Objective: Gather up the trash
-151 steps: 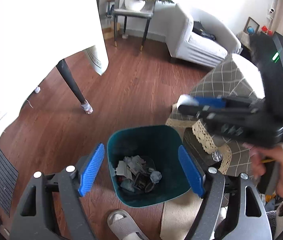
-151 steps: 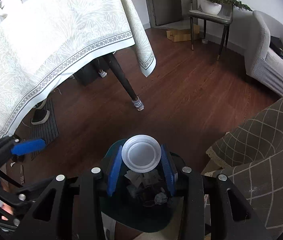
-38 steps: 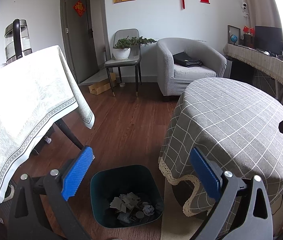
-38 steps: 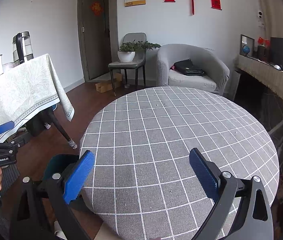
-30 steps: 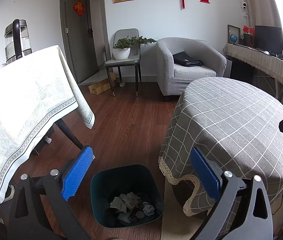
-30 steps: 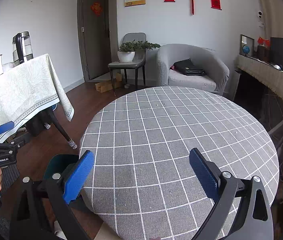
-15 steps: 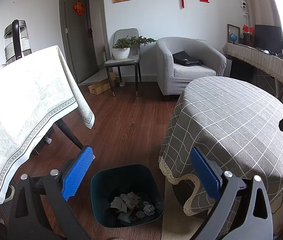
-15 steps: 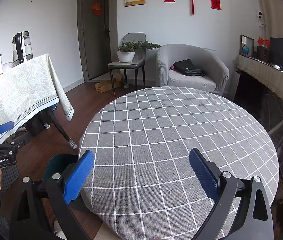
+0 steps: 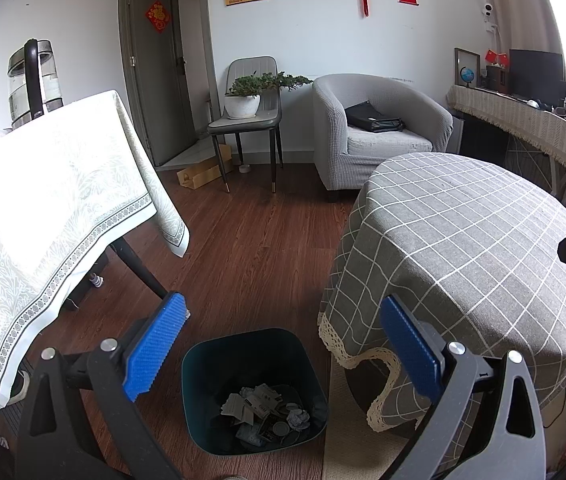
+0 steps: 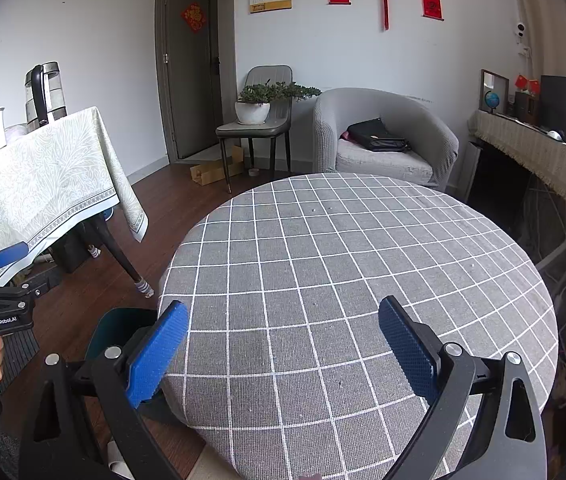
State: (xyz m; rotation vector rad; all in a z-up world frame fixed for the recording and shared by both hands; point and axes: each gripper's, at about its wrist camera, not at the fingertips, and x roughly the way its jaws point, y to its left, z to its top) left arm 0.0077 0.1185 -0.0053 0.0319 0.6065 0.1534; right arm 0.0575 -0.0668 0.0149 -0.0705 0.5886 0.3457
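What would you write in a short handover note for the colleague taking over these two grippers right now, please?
Left gripper: open, empty, above the teal bin on the floor.
Right gripper: open, empty, over the round grey checked table.
Bin stands beside the round table and holds crumpled paper and other trash.
Done: trash is in the bin; no trash shows on the round table.
Left: probably nothing here; check the parts of the room that the cameras do not show.

Upright teal bin (image 9: 255, 392), crumpled trash (image 9: 267, 410) inside
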